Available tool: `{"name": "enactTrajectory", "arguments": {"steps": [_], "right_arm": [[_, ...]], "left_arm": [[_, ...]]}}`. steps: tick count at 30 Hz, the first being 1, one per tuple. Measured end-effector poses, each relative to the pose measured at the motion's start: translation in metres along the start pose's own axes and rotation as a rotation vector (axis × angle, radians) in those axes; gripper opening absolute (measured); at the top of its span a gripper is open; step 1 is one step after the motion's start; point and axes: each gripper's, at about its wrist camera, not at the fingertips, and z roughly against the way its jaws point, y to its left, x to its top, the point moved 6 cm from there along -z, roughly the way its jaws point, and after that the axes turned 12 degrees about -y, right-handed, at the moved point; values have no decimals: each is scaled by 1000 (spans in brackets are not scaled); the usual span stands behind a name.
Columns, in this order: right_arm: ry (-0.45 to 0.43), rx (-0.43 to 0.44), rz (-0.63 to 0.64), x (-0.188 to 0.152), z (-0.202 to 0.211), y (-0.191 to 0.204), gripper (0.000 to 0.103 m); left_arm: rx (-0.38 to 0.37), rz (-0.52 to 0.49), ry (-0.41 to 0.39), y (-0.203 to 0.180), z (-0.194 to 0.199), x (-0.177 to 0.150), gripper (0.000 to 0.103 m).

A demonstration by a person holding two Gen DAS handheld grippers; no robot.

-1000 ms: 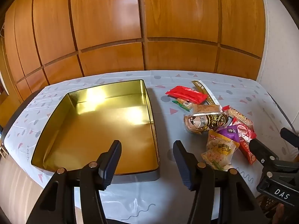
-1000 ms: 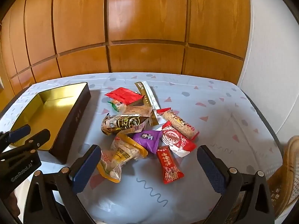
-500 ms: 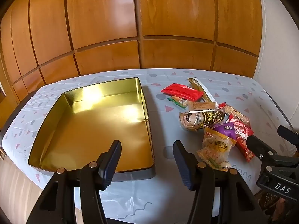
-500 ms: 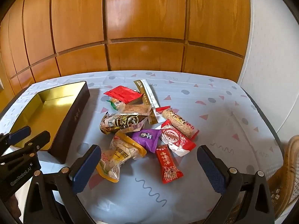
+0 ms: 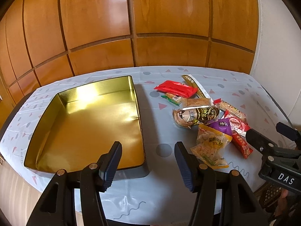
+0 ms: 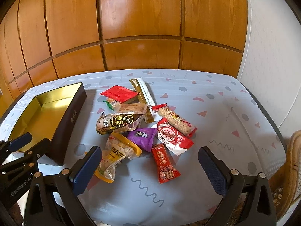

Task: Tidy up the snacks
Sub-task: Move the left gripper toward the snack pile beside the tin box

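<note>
An open tin [image 5: 84, 92] with a gold inside and dark outer walls [image 6: 73, 118] stands empty on the left of the table. To its right lie several snack packets in a loose pile. Among them are a red packet [image 6: 119, 93], a brown-and-black packet [image 6: 118, 121], a yellow nut bag [image 6: 116, 154], a purple packet [image 6: 143, 136] and a small red candy [image 6: 164, 163]. My left gripper [image 5: 147, 156] hovers open over the tin's near right corner, holding nothing. My right gripper [image 6: 149, 160] stands wide open above the near side of the pile, also holding nothing.
The table wears a pale blue cloth [image 6: 216, 113] with triangles and dots. Wooden wall panels [image 6: 141, 28] rise behind it and a white wall [image 6: 272, 47] stands at the right. A wicker chair [image 6: 293, 160] sits by the table's right edge.
Both views have shifted only slightly. No packet has moved, and both grippers stay open with nothing in them.
</note>
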Motion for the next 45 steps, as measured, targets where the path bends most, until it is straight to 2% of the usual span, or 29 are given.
{"name": "enactTrajectory", "arguments": {"steps": [28,35,45], "right_arm": [[17,-22,-59,-2,-1,-18,103],[13,-26,-64,1,-1,-21,103],[14,-50,-83,4,-3,-37,103]], "left_arm": [[-48,-14,19,-13,0,-4,59],[-98,-12,29,-20,-2,-6,59],[-228,-39,90,-43,-6,-19,59]]}}
